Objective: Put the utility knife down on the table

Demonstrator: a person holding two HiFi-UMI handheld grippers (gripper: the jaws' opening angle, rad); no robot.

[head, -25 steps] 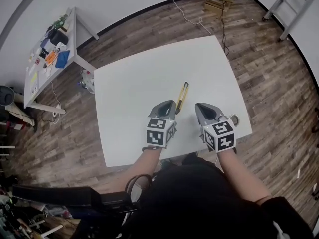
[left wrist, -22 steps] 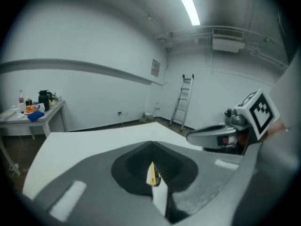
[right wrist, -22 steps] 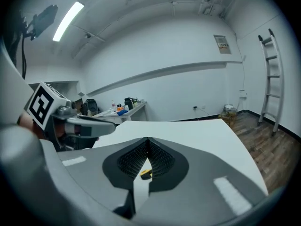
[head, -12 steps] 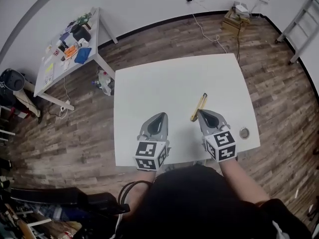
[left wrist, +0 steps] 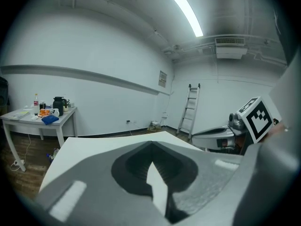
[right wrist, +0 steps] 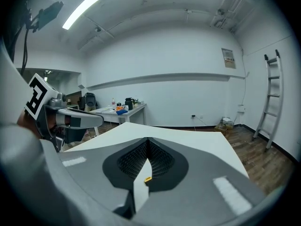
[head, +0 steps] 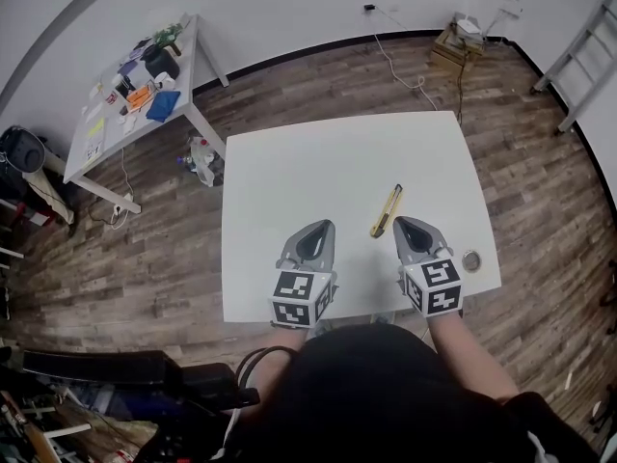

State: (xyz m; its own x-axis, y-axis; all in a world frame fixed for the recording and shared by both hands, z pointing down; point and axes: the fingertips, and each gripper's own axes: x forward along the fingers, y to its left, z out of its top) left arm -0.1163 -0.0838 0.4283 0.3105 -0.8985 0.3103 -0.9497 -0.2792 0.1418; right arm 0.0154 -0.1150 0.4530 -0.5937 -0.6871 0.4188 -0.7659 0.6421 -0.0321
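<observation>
The yellow utility knife [head: 387,210] lies flat on the white table [head: 328,162], pointing away at a slight slant, with no gripper holding it. My right gripper [head: 402,221] sits just right of the knife's near end, jaws together. In the right gripper view the jaws [right wrist: 148,140] meet at the tip, and a small yellow bit [right wrist: 147,179] shows through the slit. My left gripper [head: 324,226] rests over the table well left of the knife, jaws together [left wrist: 151,144] and empty.
A small round metal object [head: 471,258] lies near the table's front right corner. A cluttered side table [head: 130,90] stands at the far left. A ladder [head: 588,37] and a box [head: 463,32] stand by the back wall. The table's front edge is close under both grippers.
The left gripper, close to the knife's near end a second ago, has drawn off to the left. The knife stays flat on the table. The right gripper is now beside it.
</observation>
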